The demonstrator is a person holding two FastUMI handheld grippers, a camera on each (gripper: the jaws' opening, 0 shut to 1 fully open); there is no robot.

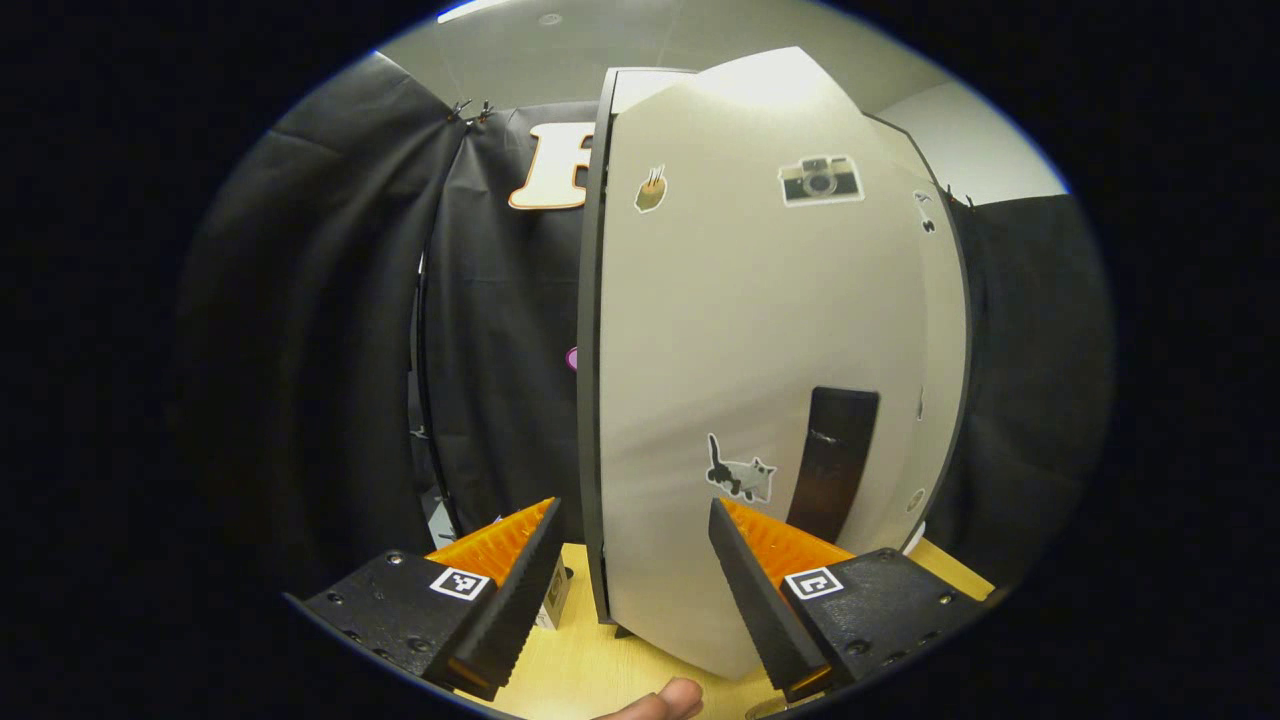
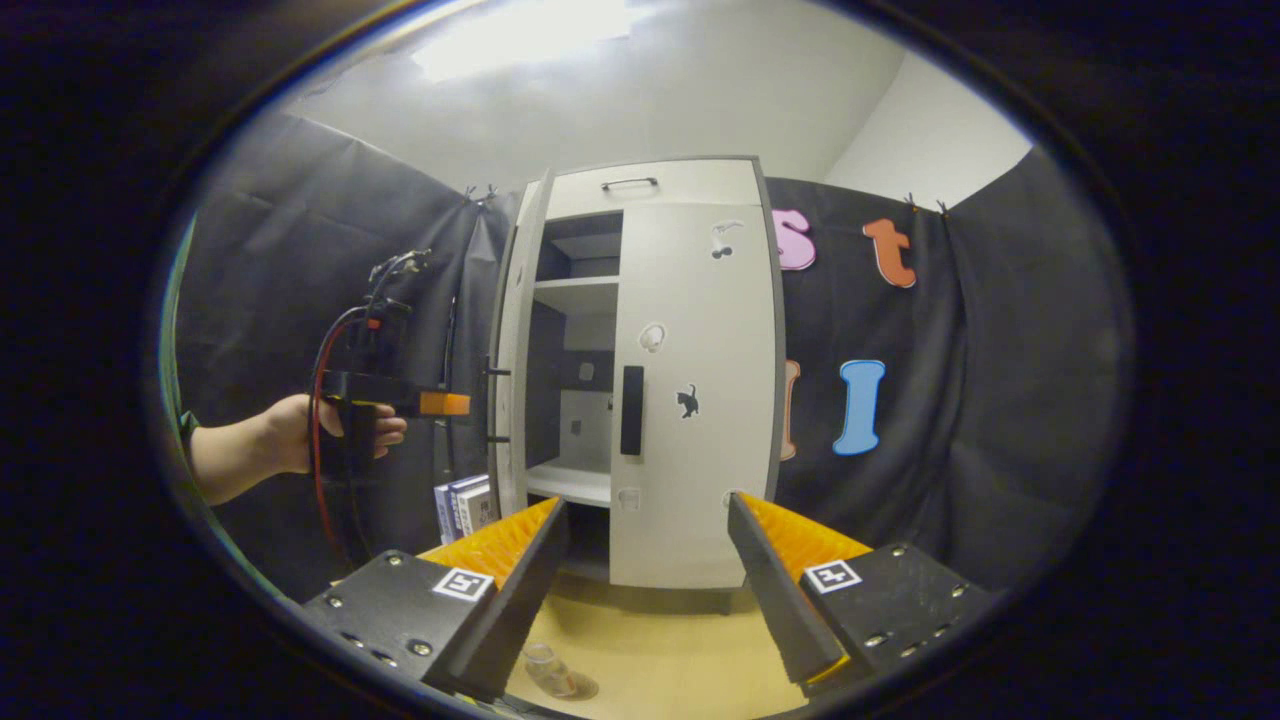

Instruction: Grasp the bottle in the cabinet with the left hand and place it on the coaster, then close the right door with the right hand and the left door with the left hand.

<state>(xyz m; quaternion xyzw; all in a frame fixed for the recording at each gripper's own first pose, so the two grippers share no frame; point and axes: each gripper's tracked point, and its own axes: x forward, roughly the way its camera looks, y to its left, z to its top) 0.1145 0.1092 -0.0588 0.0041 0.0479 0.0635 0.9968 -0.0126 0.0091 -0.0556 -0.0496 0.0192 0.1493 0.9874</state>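
In the right gripper view a white cabinet (image 2: pixel 650 190) stands on the wooden table. Its right door (image 2: pixel 690 330) is shut and its left door (image 2: pixel 512 350) stands open, baring the shelves. A clear bottle (image 2: pixel 545 668) sits upright on a round coaster (image 2: pixel 580 688) near the front edge, between my right gripper's fingers. My right gripper (image 2: pixel 647 502) is open and well short of the cabinet. A hand holds my left gripper (image 2: pixel 455 403) just left of the open door. In the left gripper view that gripper (image 1: pixel 632 510) is open, close to the left door's outer face (image 1: pixel 760 320) and its black handle (image 1: pixel 832 460).
Several books (image 2: pixel 465 505) stand on the table left of the cabinet, behind the open door. A small box (image 1: pixel 555 600) sits by the door's lower edge. A fingertip (image 1: pixel 660 700) shows at the bottom. The wooden table (image 2: pixel 660 640) runs in front of the cabinet.
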